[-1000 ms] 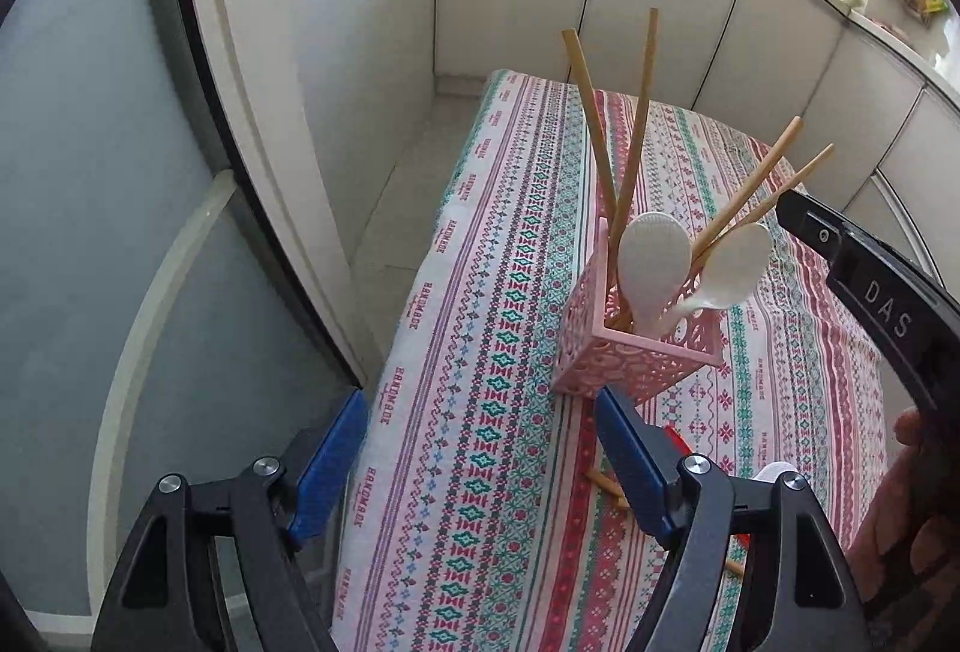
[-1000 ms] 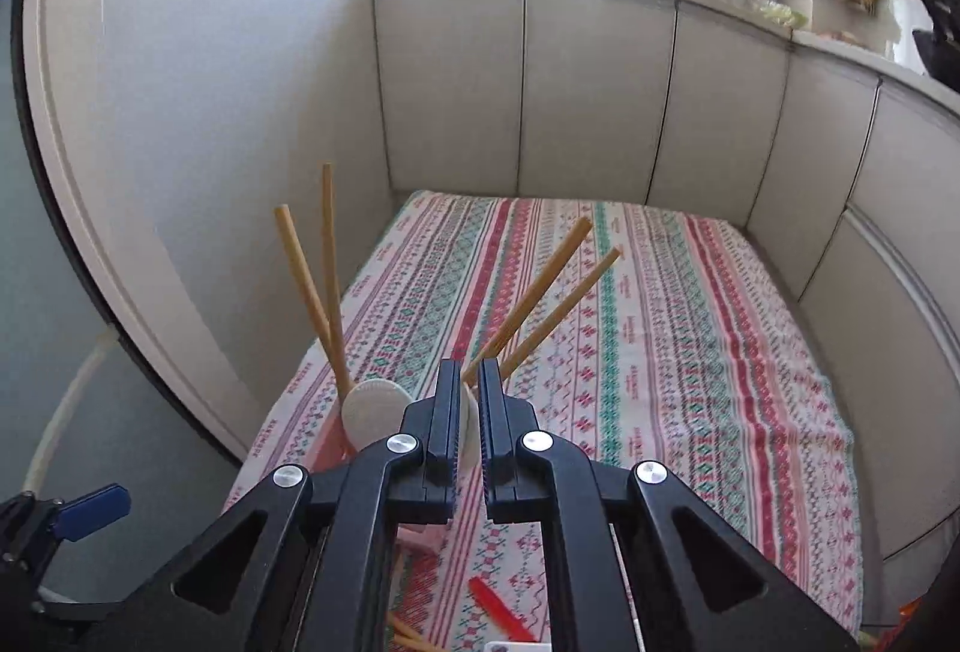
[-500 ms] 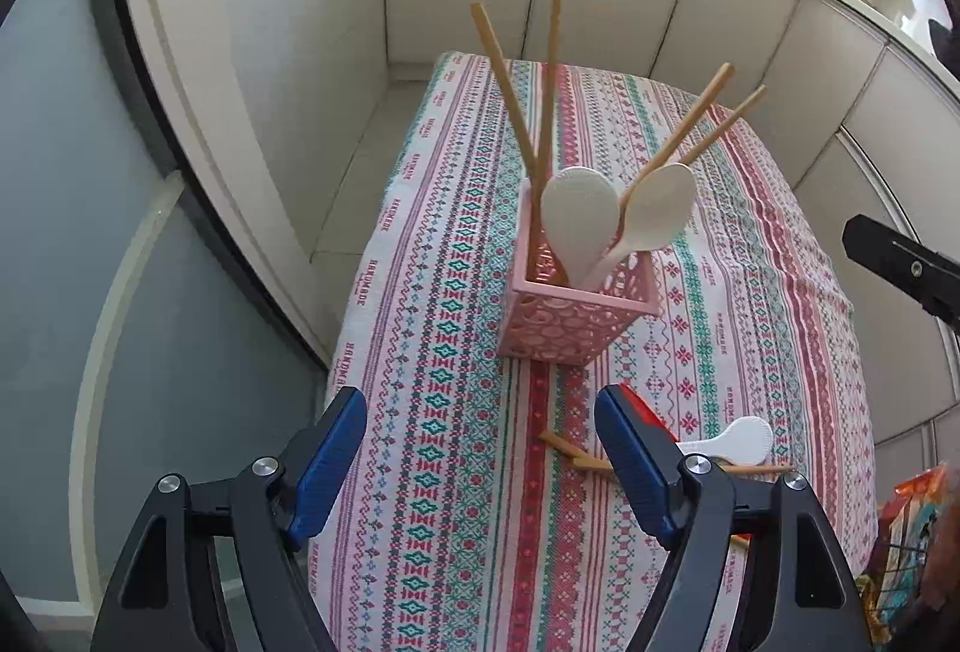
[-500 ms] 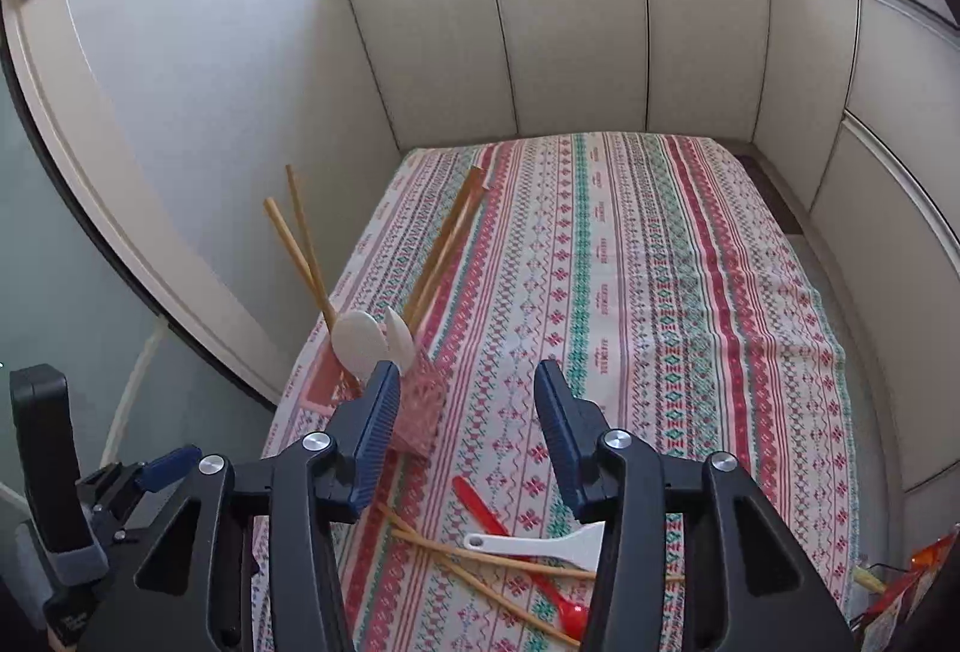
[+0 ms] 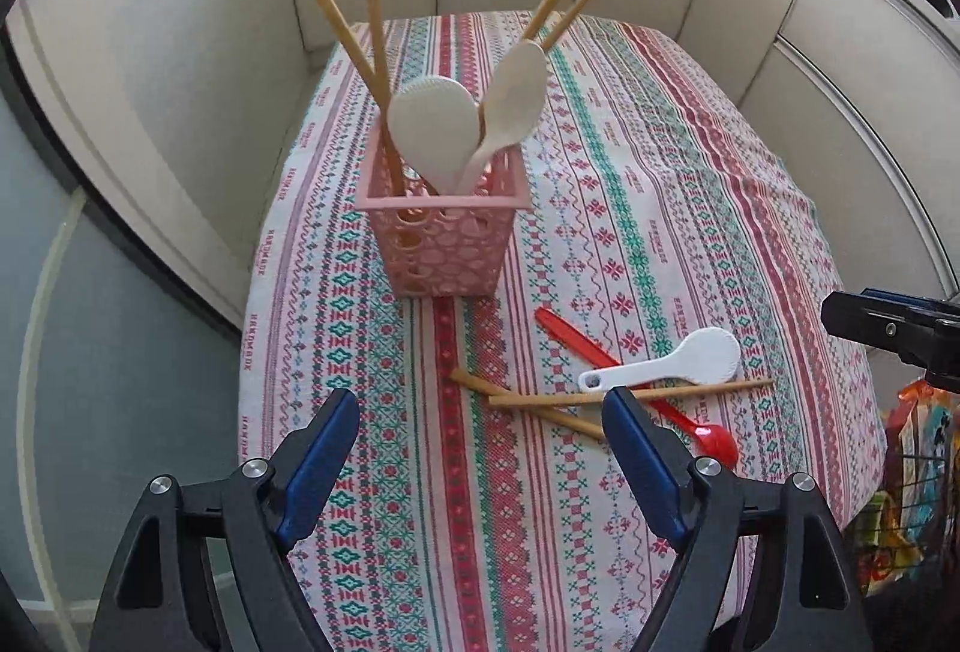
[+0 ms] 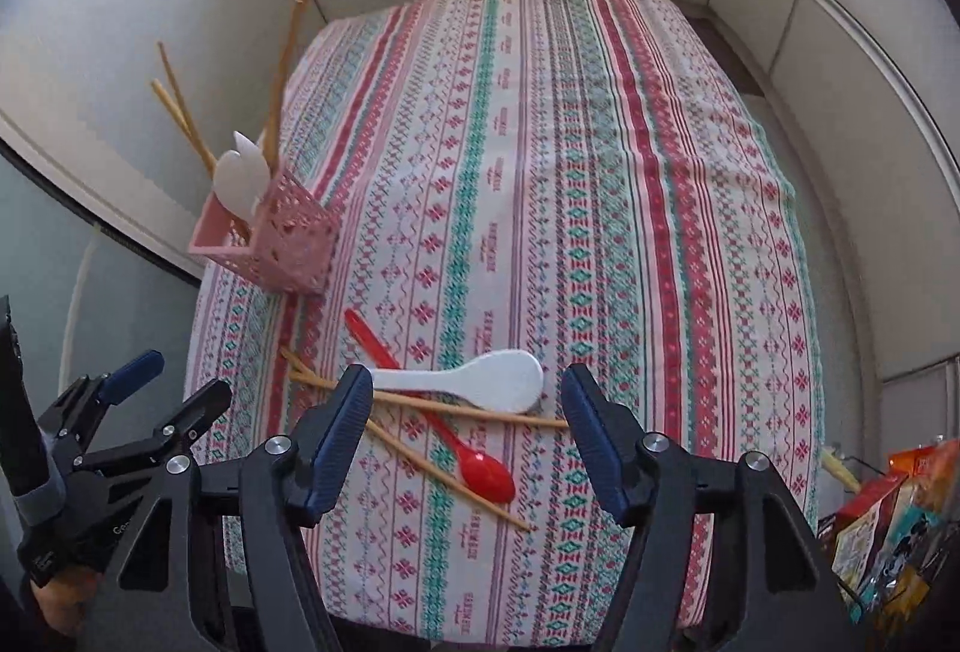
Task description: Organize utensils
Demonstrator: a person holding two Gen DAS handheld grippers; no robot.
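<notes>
I'm hovering my right gripper (image 6: 462, 433), jaws just opening and empty, over the pile at 12 o'clock, risking dragging crossed chopsticks (image 6: 420, 403) when pinching the white spoon (image 6: 480, 380); left gripper (image 5: 480, 448) spread, empty.

Both cams sit right behind their own fingers and look steeply down at the table (image 5: 690, 184) from above its near end. The left wrist view sits over the near-left corner, facing the pink basket (image 5: 444, 238) fairly close and nearly head-on. The right wrist view hangs further right, so the basket (image 6: 282, 244) lands off to its left, smaller. Both catch the loose utensil pile near the front edge, and each one sees the other gripper at its frame edge: the right gripper (image 5: 894, 334) and the left gripper (image 6: 162, 382).
</notes>
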